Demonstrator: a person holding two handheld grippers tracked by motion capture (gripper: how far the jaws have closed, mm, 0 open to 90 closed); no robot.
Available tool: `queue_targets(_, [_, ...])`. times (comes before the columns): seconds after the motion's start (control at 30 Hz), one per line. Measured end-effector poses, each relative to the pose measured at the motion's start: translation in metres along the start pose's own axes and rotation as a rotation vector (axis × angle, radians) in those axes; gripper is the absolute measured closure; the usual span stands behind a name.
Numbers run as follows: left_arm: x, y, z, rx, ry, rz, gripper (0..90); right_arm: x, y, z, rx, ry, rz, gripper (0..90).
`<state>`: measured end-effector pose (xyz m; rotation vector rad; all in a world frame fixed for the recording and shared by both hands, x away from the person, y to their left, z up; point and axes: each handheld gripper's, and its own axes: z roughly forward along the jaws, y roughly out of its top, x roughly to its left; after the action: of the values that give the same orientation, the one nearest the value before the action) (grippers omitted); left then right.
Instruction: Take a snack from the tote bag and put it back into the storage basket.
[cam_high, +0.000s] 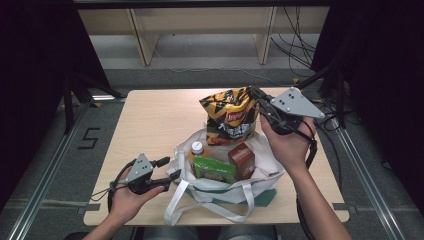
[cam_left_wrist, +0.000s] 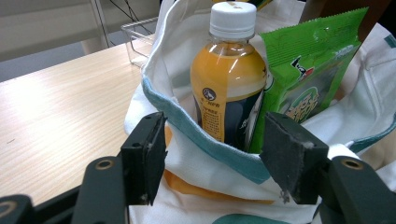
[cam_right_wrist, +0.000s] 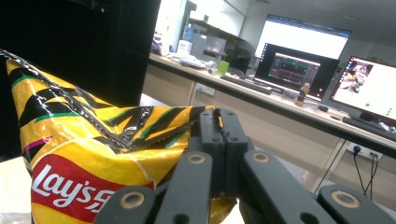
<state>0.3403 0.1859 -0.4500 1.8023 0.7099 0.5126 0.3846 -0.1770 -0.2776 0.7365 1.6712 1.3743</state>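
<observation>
Pinching yellow-black chip bag (cam_high: 231, 116) by top corner w/ right gripper (cam_high: 261, 103), hanging over tote bag (cam_high: 260, 172); left gripper (cam_high: 170, 168) spreading wide at tote's rim.

Overhead view; two close gripper-mounted views

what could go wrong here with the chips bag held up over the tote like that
1. The right gripper pinches only the top corner of the chips bag, so the slick foil might slip or tear.
2. The tote bag already holds a juice bottle, a green snack pack and a brown box, so the chips may get crushed or jam.
3. The left gripper is open around the tote's rim, so the bag could sag or shift.
</observation>
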Motion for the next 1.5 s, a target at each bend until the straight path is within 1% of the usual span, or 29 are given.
queue_targets(0.2, [0.000, 0.000, 0.000, 0.005, 0.002, 0.002, 39.7, -0.003, 0.003, -0.001, -0.016, -0.012, 0.023, 90.0])
queue_targets(0.23, [0.000, 0.000, 0.000, -0.001, -0.001, 0.000, 39.7, -0.003, 0.004, -0.002, -0.025, -0.016, 0.020, 90.0])
queue_targets(0.3, [0.000, 0.000, 0.000, -0.003, -0.002, -0.001, 39.7, -0.004, 0.006, -0.002, -0.032, -0.016, 0.034, 90.0])
queue_targets(0.37, [0.000, 0.000, 0.000, -0.003, -0.003, -0.002, 39.7, -0.006, 0.008, -0.003, -0.037, -0.031, 0.021, 90.0])
queue_targets(0.4, [0.001, 0.000, 0.000, 0.000, -0.003, 0.000, 39.7, -0.007, 0.009, -0.003, -0.044, -0.030, 0.023, 90.0])
queue_targets(0.43, [0.001, 0.000, 0.000, -0.001, -0.004, -0.002, 39.7, -0.008, 0.009, -0.003, -0.046, -0.044, 0.014, 90.0])
queue_targets(0.47, [0.001, 0.000, 0.000, 0.004, 0.001, 0.000, 39.7, -0.009, 0.010, -0.003, -0.048, -0.042, 0.025, 90.0])
queue_targets(0.53, [0.000, 0.000, 0.000, 0.001, 0.002, 0.000, 39.7, -0.012, 0.011, -0.004, -0.047, -0.053, 0.020, 90.0])
queue_targets(0.57, [0.000, 0.000, 0.000, 0.000, 0.002, -0.001, 39.7, -0.013, 0.011, -0.004, -0.049, -0.057, 0.032, 90.0])
queue_targets(0.6, [0.000, 0.000, 0.000, -0.001, 0.000, 0.000, 39.7, -0.016, 0.010, -0.004, -0.052, -0.064, 0.025, 90.0])
queue_targets(0.67, [0.000, 0.000, 0.000, -0.001, 0.000, -0.001, 39.7, -0.019, 0.010, -0.004, -0.051, -0.073, 0.039, 90.0])
queue_targets(0.7, [0.000, 0.000, 0.000, -0.001, 0.000, 0.000, 39.7, -0.021, 0.009, -0.004, -0.053, -0.077, 0.038, 90.0])
queue_targets(0.73, [0.001, 0.000, 0.000, -0.002, 0.000, 0.000, 39.7, -0.023, 0.009, -0.004, -0.056, -0.083, 0.027, 90.0])
queue_targets(0.77, [0.001, 0.000, 0.000, -0.002, 0.001, 0.000, 39.7, -0.023, 0.008, -0.004, -0.060, -0.085, 0.049, 90.0])
queue_targets(0.83, [0.001, 0.000, 0.000, -0.001, 0.002, 0.001, 39.7, -0.026, 0.008, -0.004, -0.061, -0.092, 0.056, 90.0])
queue_targets(0.87, [0.001, 0.000, 0.000, -0.001, 0.002, -0.002, 39.7, -0.029, 0.009, -0.005, -0.064, -0.108, 0.042, 90.0])
queue_targets(0.9, [0.001, 0.000, 0.000, -0.001, 0.002, 0.001, 39.7, -0.028, 0.009, -0.005, -0.061, -0.100, 0.062, 90.0])
queue_targets(0.93, [0.001, 0.000, 0.000, -0.003, 0.003, 0.001, 39.7, -0.030, 0.010, -0.005, -0.072, -0.111, 0.057, 90.0])
queue_targets(0.97, [0.001, 0.000, 0.000, -0.003, 0.004, 0.002, 39.7, -0.031, 0.010, -0.006, -0.066, -0.105, 0.069, 90.0])
queue_targets(1.0, [0.001, 0.000, 0.000, -0.003, 0.003, 0.001, 39.7, -0.034, 0.011, -0.006, -0.069, -0.124, 0.057, 90.0])
queue_targets(1.03, [0.001, 0.000, 0.000, -0.002, 0.003, 0.001, 39.7, -0.035, 0.011, -0.006, -0.078, -0.122, 0.055, 90.0])
queue_targets(1.13, [0.001, 0.000, 0.000, -0.003, 0.004, 0.001, 39.7, -0.038, 0.010, -0.007, -0.073, -0.132, 0.073, 90.0])
queue_targets(1.17, [0.001, 0.000, 0.000, -0.003, 0.004, 0.002, 39.7, -0.039, 0.010, -0.007, -0.073, -0.136, 0.089, 90.0])
queue_targets(1.23, [0.001, 0.000, -0.001, -0.005, 0.005, 0.005, 39.8, -0.043, 0.009, -0.006, -0.077, -0.143, 0.083, 90.0])
queue_targets(1.27, [0.001, 0.000, -0.001, -0.006, 0.005, 0.004, 39.8, -0.043, 0.008, -0.006, -0.079, -0.140, 0.098, 90.0])
queue_targets(1.33, [0.001, 0.000, 0.000, -0.007, 0.005, 0.003, 39.8, -0.046, 0.007, -0.005, -0.078, -0.148, 0.080, 90.0])
queue_targets(1.37, [0.001, 0.000, -0.001, -0.007, 0.005, 0.002, 39.8, -0.046, 0.007, -0.005, -0.073, -0.155, 0.098, 90.0])
queue_targets(1.4, [0.001, 0.000, 0.000, -0.015, 0.001, 0.000, 39.8, -0.048, 0.007, -0.004, -0.075, -0.156, 0.092, 90.0])
queue_targets(1.5, [0.001, 0.000, -0.001, -0.010, 0.008, 0.002, 39.8, -0.051, 0.006, -0.004, -0.073, -0.163, 0.107, 90.0])
